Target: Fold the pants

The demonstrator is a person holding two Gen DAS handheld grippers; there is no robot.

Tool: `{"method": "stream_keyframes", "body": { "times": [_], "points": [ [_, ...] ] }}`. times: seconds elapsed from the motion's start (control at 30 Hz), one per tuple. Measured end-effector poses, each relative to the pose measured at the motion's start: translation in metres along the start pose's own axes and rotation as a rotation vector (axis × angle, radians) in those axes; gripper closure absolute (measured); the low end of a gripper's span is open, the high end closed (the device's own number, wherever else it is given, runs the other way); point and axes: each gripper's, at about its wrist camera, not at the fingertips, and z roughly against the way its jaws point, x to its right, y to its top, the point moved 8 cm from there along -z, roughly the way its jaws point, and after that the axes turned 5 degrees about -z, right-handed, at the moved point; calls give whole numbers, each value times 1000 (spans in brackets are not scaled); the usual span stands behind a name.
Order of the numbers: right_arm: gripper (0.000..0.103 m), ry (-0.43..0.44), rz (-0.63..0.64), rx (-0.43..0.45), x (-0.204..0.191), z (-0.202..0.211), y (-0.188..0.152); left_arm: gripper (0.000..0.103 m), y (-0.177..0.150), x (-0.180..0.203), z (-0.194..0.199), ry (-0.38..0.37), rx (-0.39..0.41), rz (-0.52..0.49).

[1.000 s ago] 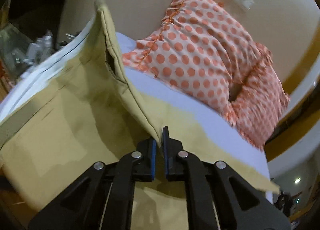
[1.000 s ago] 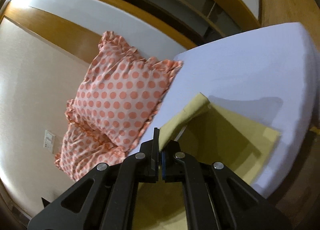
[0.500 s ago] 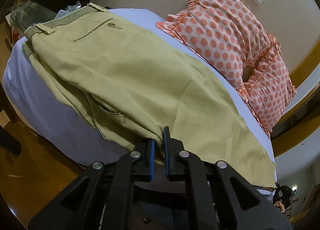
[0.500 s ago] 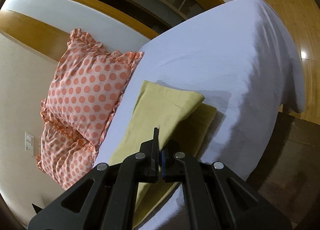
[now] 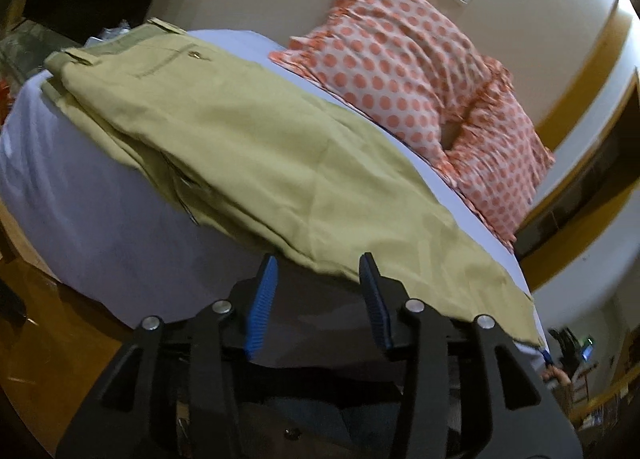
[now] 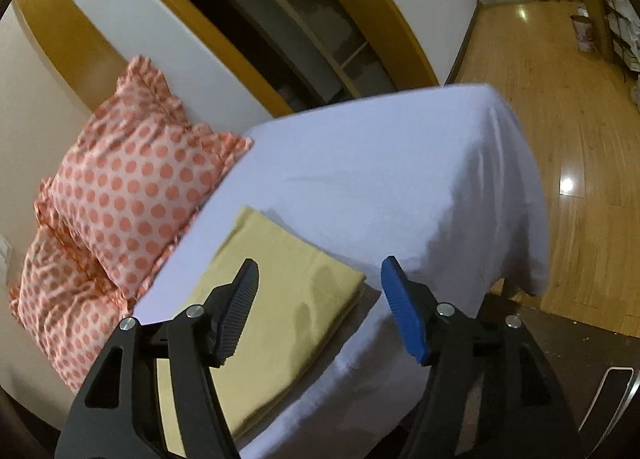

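Note:
Khaki pants point(image 5: 248, 139) lie flat along the bed, one leg folded over the other, waistband at the far left with a buttoned back pocket up. My left gripper point(image 5: 318, 273) is open and empty, just off the near edge of the pants at mid-leg. In the right wrist view the leg cuffs point(image 6: 280, 283) lie stacked on the sheet. My right gripper point(image 6: 318, 279) is open and empty, just above the cuff end near the bed's front edge.
The bed has a pale lilac sheet point(image 6: 380, 179). Two orange polka-dot pillows point(image 5: 404, 67) point(image 6: 132, 187) lean on the wall behind the pants. Wooden floor point(image 6: 560, 99) lies beyond the bed's right end. Clutter sits past the waistband at far left.
Both grippers held the pants and laid them down on the bed. Both have since opened, let go of the cloth and drawn back slightly.

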Motion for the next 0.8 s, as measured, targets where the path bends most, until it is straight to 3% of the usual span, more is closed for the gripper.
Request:
{"method": "stream_keyframes", "body": {
  "times": [0.1,0.17,0.2,0.27,0.3,0.4,0.53,0.63,0.73,0.8],
  "points": [
    [47,7,60,7,-8,-1,-10,55,-7,6,0,-40,-5,-6],
    [66,51,69,-29,-13,0,-22,53,-8,10,1,-63,0,-9],
    [71,84,60,-49,-16,2,-30,53,-9,12,0,-70,0,-14],
    [93,128,46,-69,-17,1,-39,52,-8,16,0,-91,7,-21],
    [98,138,56,-71,-19,-2,-42,51,-8,19,0,-103,13,-26],
    [99,180,110,-29,-39,-1,-41,49,-7,19,1,-106,21,-26],
    [99,365,220,-13,-122,19,-49,44,-6,9,4,-89,41,19],
    [99,579,332,-106,-214,39,-95,43,-6,2,7,-85,60,52],
    [99,803,499,-335,-302,63,-204,41,-4,0,10,-73,80,57],
    [99,863,636,-517,-330,72,-285,38,-1,1,12,-66,98,51]
  ]
}}
